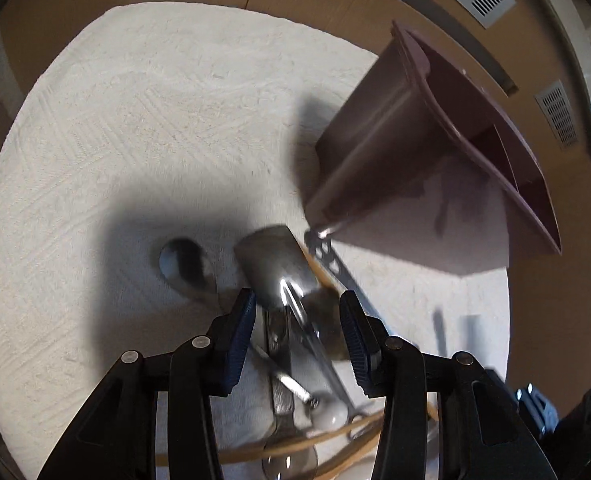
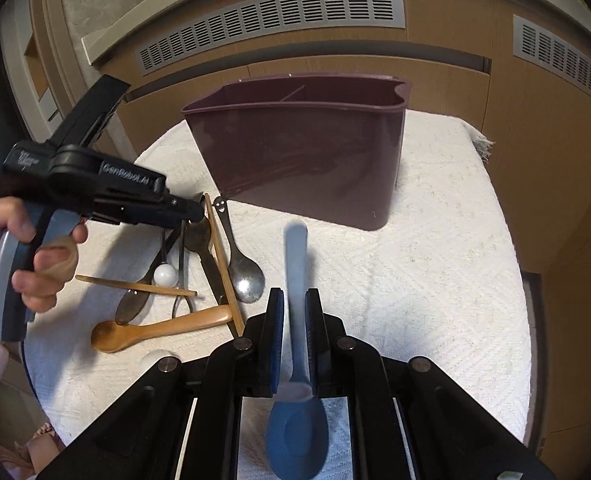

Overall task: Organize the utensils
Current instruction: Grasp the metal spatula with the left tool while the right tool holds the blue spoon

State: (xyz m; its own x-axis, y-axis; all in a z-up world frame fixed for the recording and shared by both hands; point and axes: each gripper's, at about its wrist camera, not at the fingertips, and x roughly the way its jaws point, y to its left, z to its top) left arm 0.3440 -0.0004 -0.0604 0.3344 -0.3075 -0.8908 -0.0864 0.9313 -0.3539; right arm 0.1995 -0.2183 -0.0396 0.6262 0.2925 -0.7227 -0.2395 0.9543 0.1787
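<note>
Right wrist view: our right tool point(image 2: 294, 330) pinches blue plastic spoon point(image 2: 296, 432) by handle, bowl toward camera, handle tip aimed at dark purple plastic utensil caddy point(image 2: 307, 160) standing upright on white textured cloth point(image 2: 435, 248) covering desk. Our left hand point(image 2: 23, 256) holds left tool point(image 1: 297, 332) over utensil pile: metal spoon point(image 2: 247, 276), wooden spoon point(image 2: 135, 332), wooden chopstick point(image 2: 223, 264). Left wrist view: left tool half spread above blurred metal utensils; we cannot tell if anything is gripped.
</note>
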